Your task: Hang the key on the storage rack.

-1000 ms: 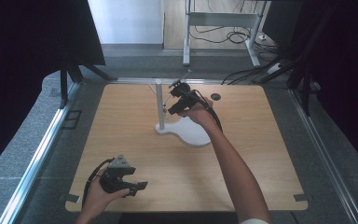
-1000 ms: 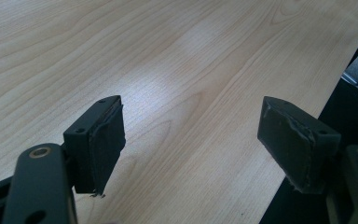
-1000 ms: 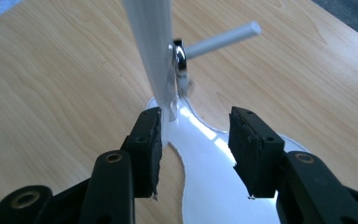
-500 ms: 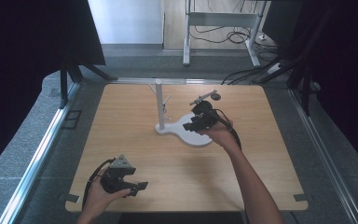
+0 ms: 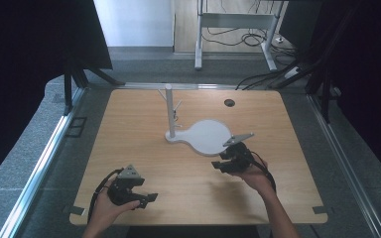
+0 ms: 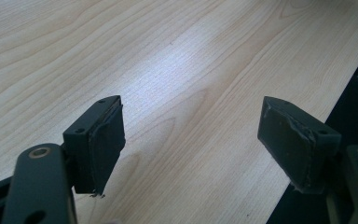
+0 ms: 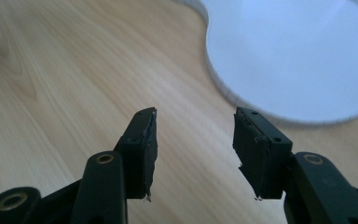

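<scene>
In the high view the right gripper sits right of centre in the frame, just below the rounded white base of the stand, whose upright post rises at the middle – the flat base bears nothing. In the right gripper view its jaws stand moderately apart with nothing between them, the base's edge at upper right. The left gripper rests at lower left on the wooden table, jaws wide – bare wood between them
</scene>
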A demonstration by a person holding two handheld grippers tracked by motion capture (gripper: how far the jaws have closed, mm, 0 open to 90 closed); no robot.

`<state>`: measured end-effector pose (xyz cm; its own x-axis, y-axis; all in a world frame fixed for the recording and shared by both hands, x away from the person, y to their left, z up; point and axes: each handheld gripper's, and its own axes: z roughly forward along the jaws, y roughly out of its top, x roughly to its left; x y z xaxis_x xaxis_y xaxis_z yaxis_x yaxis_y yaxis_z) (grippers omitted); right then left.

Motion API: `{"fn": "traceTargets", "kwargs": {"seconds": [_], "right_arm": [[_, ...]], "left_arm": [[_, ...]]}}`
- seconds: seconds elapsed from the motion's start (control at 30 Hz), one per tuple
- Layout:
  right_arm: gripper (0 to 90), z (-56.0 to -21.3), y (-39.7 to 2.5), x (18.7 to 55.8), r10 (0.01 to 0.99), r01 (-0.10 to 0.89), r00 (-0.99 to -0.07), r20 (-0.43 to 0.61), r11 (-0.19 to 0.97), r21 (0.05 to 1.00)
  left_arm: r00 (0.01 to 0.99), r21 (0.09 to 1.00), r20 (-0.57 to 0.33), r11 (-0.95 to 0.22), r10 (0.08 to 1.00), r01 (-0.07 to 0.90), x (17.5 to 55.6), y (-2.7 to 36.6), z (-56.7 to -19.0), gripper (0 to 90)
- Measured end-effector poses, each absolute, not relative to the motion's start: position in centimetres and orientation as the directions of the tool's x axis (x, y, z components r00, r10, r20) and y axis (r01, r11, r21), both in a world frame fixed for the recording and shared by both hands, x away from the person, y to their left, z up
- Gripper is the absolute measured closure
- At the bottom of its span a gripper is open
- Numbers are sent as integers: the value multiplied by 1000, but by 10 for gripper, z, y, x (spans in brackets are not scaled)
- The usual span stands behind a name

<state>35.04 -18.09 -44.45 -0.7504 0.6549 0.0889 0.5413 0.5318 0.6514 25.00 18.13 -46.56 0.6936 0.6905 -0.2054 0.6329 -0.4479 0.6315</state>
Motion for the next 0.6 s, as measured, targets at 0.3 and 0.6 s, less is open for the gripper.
{"fn": "traceTargets", "kwargs": {"seconds": [0.3, 0.6], "right_arm": [[495, -458, -199, 333, 665, 547, -736, 125, 476, 689], [453, -462, -209, 327, 694, 547, -711, 112, 445, 709]], "left_arm": [[691, 621, -199, -456, 695, 637, 251, 179, -468, 233], [700, 617, -202, -466, 685, 634, 252, 176, -470, 233]]}}
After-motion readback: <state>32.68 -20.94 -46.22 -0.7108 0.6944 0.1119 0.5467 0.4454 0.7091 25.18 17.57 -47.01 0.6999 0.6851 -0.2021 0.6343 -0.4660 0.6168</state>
